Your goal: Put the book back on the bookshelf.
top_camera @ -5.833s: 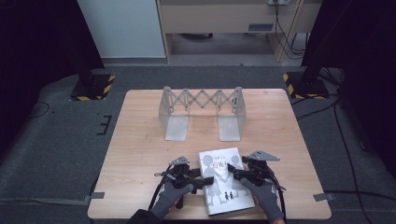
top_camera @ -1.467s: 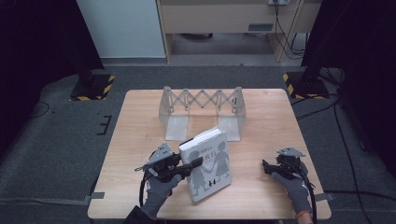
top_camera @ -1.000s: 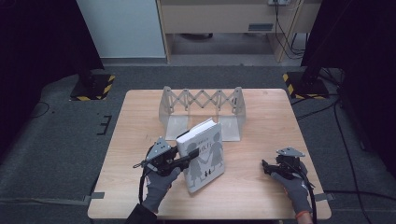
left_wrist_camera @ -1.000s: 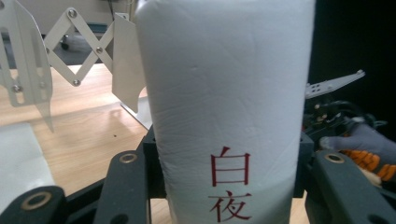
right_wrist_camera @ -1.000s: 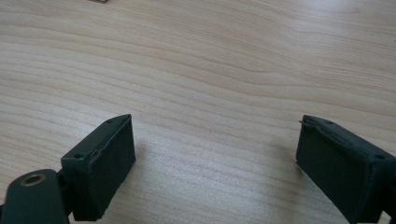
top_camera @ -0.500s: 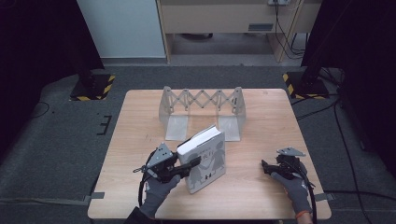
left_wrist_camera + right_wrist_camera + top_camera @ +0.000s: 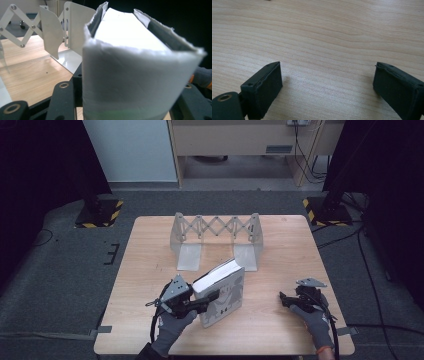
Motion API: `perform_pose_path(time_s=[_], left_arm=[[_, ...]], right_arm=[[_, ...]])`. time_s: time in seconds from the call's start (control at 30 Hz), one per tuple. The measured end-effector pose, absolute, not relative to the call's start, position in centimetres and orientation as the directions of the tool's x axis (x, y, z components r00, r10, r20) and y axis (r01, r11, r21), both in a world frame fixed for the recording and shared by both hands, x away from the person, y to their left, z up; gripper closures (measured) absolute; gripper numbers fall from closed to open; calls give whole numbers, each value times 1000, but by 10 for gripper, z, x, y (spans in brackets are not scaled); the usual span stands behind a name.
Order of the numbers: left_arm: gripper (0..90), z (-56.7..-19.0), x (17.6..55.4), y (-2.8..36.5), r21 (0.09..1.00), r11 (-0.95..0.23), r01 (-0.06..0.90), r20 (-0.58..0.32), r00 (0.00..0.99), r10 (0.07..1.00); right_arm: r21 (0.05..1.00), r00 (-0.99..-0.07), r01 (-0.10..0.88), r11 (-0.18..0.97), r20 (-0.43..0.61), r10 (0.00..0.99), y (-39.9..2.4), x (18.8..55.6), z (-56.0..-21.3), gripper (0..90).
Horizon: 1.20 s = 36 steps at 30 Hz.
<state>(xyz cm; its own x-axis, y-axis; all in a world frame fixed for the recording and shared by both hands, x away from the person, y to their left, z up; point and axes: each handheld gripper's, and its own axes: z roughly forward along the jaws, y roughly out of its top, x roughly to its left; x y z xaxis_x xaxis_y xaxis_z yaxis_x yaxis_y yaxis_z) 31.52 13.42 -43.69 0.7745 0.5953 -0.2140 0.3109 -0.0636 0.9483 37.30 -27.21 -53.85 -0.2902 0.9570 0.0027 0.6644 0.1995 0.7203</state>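
Before the white expanding metal book rack [image 7: 216, 240], the left tongs [image 7: 207, 301], jaws just easing wider, clasped the thick white book [image 7: 222, 292] upright, unshelved; right tongs [image 7: 286, 300] rested open.

Book's [image 7: 130, 75] lower spine cut off

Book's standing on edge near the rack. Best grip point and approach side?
Grip the book across its spine end, coming from its left, as the left gripper stands now. Its jaws have just been opening, with the spine between them. The book stands tilted, page block up, so the spine is the narrow, firm part that fits the jaws. The right gripper rests open, apart.
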Motion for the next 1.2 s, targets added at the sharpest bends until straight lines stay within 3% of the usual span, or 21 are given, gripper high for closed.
perform_pose_path(time_s=[0.2,1.2], left_arm=[[429,-430,313,131,954,-48,296,-212,777,593],[411,-405,331,119,950,-120,288,-163,785,597]], right_arm=[[715,-300,667,211,-2,954,-271,373,-539,50],[714,-303,668,213,0,953,-271,374,-539,49]])
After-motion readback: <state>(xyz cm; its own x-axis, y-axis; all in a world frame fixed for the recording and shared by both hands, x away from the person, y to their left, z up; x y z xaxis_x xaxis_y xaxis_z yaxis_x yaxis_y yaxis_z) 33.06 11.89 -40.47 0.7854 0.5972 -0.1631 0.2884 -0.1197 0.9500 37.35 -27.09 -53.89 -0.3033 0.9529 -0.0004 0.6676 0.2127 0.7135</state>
